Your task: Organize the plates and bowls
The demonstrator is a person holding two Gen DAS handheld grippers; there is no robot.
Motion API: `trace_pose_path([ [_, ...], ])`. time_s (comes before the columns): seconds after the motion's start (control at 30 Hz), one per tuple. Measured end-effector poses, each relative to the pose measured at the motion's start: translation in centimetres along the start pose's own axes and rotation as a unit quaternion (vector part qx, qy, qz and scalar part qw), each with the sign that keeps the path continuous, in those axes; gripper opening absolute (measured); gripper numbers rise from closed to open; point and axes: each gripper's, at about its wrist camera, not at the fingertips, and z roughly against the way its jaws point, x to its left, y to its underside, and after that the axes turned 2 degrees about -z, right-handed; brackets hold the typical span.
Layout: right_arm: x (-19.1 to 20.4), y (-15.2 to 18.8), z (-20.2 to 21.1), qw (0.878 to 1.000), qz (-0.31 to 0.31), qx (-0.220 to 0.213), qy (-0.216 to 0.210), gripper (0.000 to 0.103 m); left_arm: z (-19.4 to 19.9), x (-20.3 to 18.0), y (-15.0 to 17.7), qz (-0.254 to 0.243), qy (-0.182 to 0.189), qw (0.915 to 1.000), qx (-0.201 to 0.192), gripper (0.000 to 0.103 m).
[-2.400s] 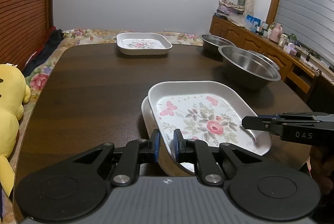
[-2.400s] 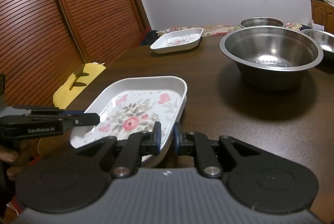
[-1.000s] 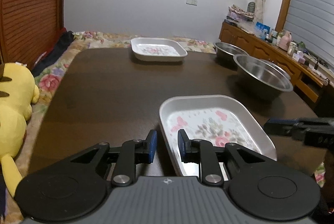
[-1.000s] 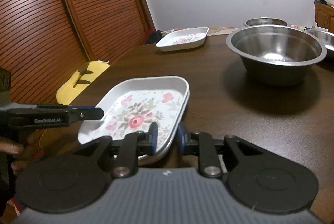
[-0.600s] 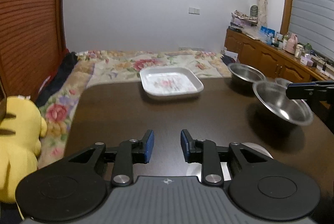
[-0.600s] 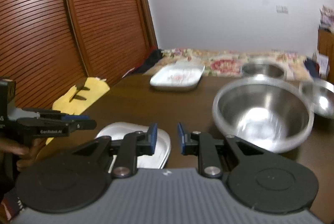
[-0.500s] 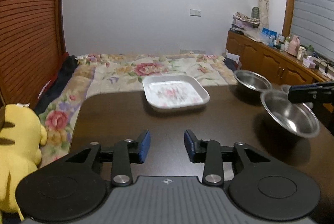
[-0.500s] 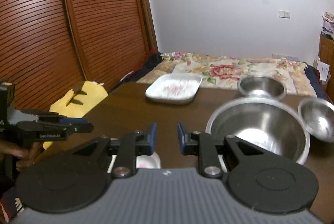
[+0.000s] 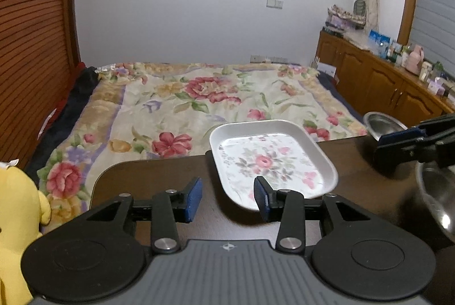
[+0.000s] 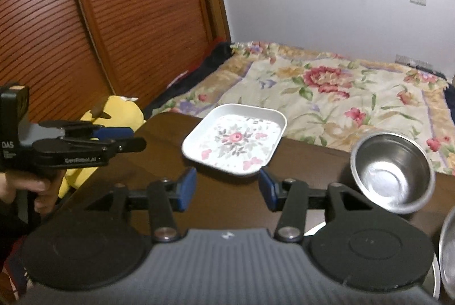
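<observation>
A white square plate with a rose print (image 9: 270, 160) (image 10: 236, 140) lies near the far edge of the dark wooden table (image 9: 148, 177) (image 10: 165, 140). My left gripper (image 9: 227, 198) hovers just short of the plate's near rim, its jaws opening with nothing between them. My right gripper (image 10: 224, 188) is also opening and empty, close before the same plate. A small steel bowl (image 10: 391, 172) (image 9: 381, 123) stands right of the plate. The rim of a larger steel bowl (image 9: 435, 197) (image 10: 448, 253) shows at the right edge.
A bed with a flowered cover (image 9: 199, 94) (image 10: 341, 89) lies beyond the table. A yellow plush toy (image 9: 17, 217) (image 10: 119, 111) sits at the table's left side. Slatted wooden doors (image 10: 113, 20) stand on the left, a cabinet (image 9: 384, 83) with small items on the right.
Both grippers let go of the near stacked plates, opened wider and moved forward across the table to the far plate. The near plates have dropped out of view.
</observation>
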Motion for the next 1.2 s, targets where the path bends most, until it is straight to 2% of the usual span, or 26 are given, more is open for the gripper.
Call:
trace_pose_path([
  [0.23,-2.3,-1.9,-5.0,0.998,-0.040,0.042,0.013,0.050,-3.8,1.0,-0.2,0.022,0.026,0.9991,0.024,0.043],
  [0.37,-3.5,-1.9,-7.3,0.995,-0.073,0.066,0.001,0.050,-5.1,1.1,-0.2,0.025,0.026,0.9989,0.029,0.041],
  [0.47,-3.7,-2.0,-8.7,0.994,-0.072,0.080,0.002,0.050,-5.8,1.3,-0.1,0.029,0.027,0.9987,0.033,0.041],
  [0.8,-3.9,-2.5,-10.5,0.992,-0.070,0.100,0.008,0.043,-6.3,1.2,0.0,0.026,0.026,0.9985,0.040,0.023],
  [0.9,-4.0,-2.8,-11.0,0.992,-0.061,0.108,0.014,0.037,-6.3,1.1,0.2,0.025,0.027,0.9984,0.042,0.017],
  [0.97,-4.0,-2.8,-11.1,0.992,-0.055,0.112,0.017,0.028,-6.2,1.1,0.2,0.025,0.029,0.9983,0.043,0.016],
  [1.2,-3.8,-2.7,-11.4,0.991,-0.037,0.123,0.025,0.020,-6.2,1.1,0.2,0.023,0.031,0.9981,0.048,0.014],
])
